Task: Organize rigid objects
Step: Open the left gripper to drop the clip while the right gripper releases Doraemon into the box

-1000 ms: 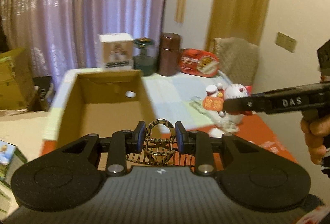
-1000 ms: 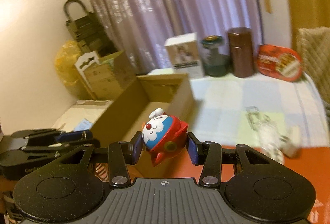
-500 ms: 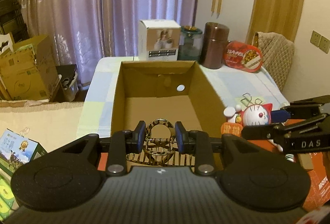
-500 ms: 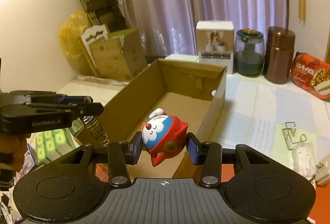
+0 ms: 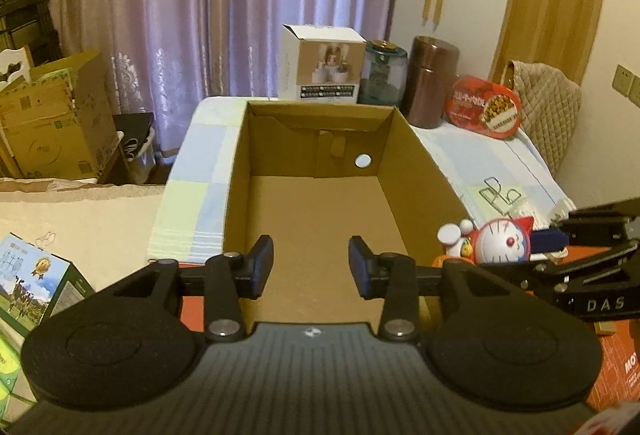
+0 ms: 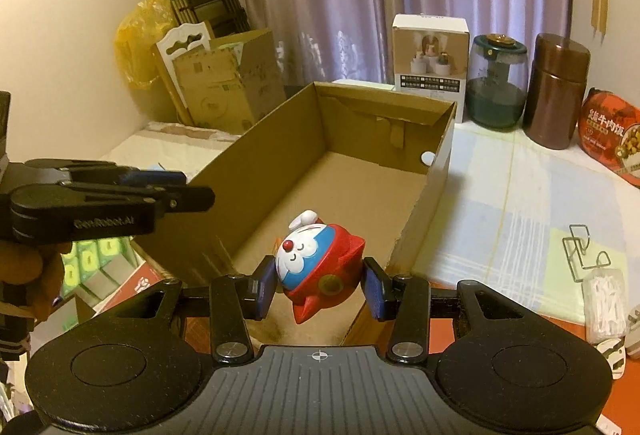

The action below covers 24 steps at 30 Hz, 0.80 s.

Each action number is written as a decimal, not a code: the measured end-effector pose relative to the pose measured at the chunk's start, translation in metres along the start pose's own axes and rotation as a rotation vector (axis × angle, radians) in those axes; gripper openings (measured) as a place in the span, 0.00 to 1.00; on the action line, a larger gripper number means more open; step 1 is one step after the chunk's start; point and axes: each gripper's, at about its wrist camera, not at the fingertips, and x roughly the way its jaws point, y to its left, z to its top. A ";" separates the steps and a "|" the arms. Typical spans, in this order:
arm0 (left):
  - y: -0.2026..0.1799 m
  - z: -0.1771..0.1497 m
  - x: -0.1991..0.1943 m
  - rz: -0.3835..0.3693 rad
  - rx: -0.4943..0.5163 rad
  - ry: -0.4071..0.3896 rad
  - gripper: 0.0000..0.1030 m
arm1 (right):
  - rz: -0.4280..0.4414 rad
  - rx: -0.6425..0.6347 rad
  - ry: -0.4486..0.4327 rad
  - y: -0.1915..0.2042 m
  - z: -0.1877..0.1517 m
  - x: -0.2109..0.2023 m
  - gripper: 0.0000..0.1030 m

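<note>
Since the earlier frame the left gripper has let go of the striped gold-and-black oval trinket it was carrying; its jaws now stand wide apart with nothing between them, low in the centre of the left wrist view, over the near end of the open brown cardboard box. The trinket is no longer visible, and whether it lies in the box below the frame cannot be told. The right gripper is closed on a small plastic cat-robot figure with a white face, blue head and red shell, held tilted at the lower centre of the right wrist view above the box's near right corner. It looks hard, glossy and rounded. Judging from this, one item seems delivered and the figure remains to be lowered in; wire clips at right remain on the tablecloth
</note>
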 end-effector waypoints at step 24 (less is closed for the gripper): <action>0.003 -0.006 -0.013 0.014 -0.031 -0.003 0.35 | -0.018 -0.012 0.016 0.006 -0.010 0.004 0.41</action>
